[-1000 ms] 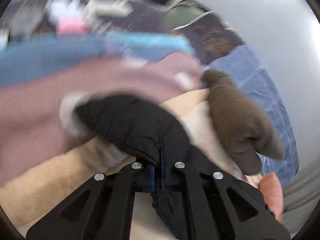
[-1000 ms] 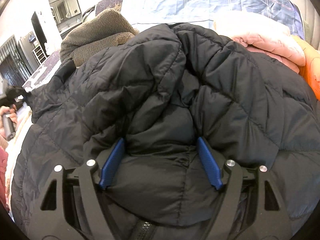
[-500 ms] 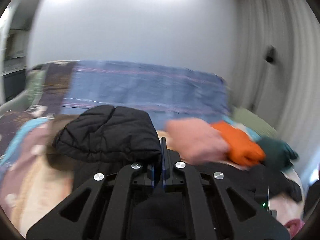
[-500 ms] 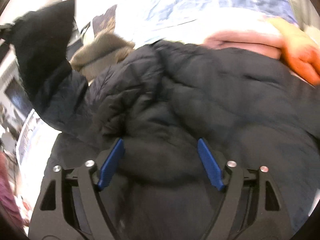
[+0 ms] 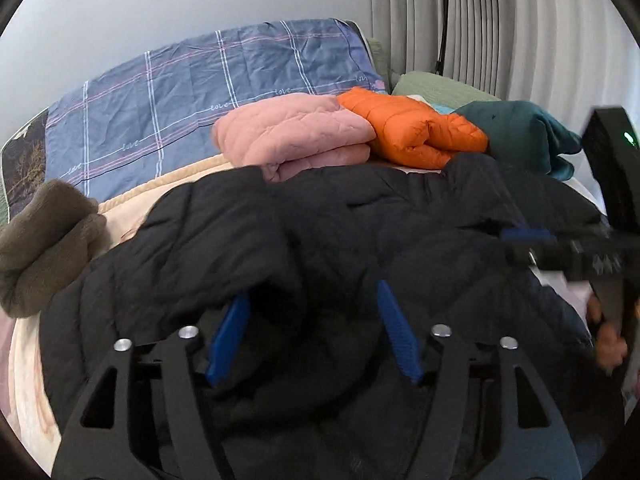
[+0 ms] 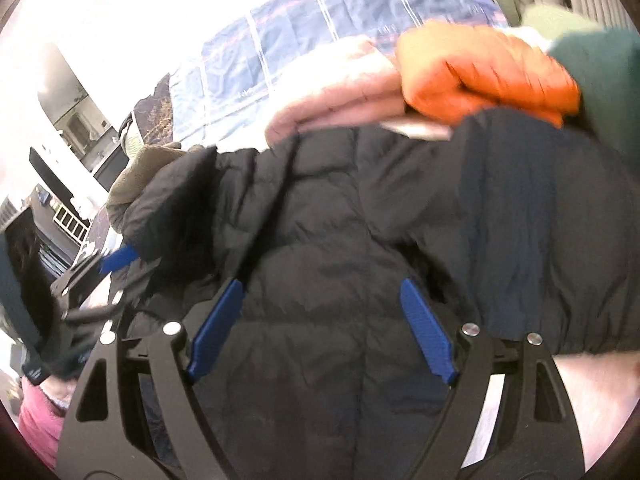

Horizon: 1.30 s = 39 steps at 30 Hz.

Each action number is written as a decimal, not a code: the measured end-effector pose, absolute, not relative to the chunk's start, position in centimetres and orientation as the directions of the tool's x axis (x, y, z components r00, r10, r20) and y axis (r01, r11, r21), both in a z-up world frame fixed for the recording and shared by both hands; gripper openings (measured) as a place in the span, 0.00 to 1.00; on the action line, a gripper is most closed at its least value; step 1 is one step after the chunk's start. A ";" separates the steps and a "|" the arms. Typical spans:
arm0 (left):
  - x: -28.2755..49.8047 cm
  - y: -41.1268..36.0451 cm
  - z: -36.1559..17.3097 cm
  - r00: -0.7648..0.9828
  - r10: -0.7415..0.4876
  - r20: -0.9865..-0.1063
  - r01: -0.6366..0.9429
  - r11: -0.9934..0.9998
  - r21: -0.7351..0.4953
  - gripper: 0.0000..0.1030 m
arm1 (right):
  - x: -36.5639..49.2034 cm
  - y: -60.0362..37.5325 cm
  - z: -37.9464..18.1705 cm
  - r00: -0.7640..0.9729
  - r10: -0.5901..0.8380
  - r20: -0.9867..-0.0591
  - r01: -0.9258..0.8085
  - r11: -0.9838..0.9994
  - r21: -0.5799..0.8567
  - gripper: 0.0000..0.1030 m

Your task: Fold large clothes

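While both grippers hang over the bed, a black quilted jacket [image 5: 360, 240] lies spread and rumpled across the bedding just below them, filling the lower half of both views. The left gripper [image 5: 314, 334] has its blue fingers [image 5: 228, 336] standing wide and still spreading; jacket fabric bulges up between them, but the pads do not press on it. The right gripper [image 6: 320, 328] is likewise wide and opening, its blue fingers [image 6: 426, 330] set apart over the padded cloth without pinching it. In the left view the right gripper appears at the right edge, blurred, with a person's hand [image 5: 606, 340] wrapped around its handle. Beyond the jacket, touching its far edge, sit a folded pink jacket [image 5: 296, 136] and a folded orange jacket [image 5: 412, 128] side by side, with a dark green garment [image 5: 520, 132] just beside the orange one. A brown fleece garment [image 5: 44, 248] lies to the left. A blue checked sheet [image 5: 180, 96] covers the head of the bed.
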<state>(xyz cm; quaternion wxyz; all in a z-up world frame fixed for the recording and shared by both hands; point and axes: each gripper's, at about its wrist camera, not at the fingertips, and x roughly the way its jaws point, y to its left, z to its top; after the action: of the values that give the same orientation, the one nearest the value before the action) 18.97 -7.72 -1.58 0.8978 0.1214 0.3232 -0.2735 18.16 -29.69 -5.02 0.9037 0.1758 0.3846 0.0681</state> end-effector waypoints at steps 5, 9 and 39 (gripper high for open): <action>16.6 -1.2 0.3 0.685 -0.437 -0.583 0.502 0.863 -0.056 0.74 | 18.9 -25.9 -2.2 0.731 0.245 -0.637 -0.098 0.961 0.257 0.81; 17.9 3.4 0.3 0.753 -0.324 -0.572 0.337 0.937 -0.087 0.80 | 19.2 -21.6 -0.9 0.741 0.239 -0.628 -0.184 0.971 0.152 0.81; 23.2 12.0 -7.4 0.732 -0.277 -0.623 0.065 0.938 -0.340 0.81 | 17.8 -29.9 -4.8 0.720 0.024 -0.694 0.387 0.816 0.430 0.48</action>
<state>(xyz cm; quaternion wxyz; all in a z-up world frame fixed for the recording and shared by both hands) 23.20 11.96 -7.43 0.9184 -0.1494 0.3542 -0.0930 17.77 -29.88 -4.82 0.8822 0.2856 0.3599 -0.1030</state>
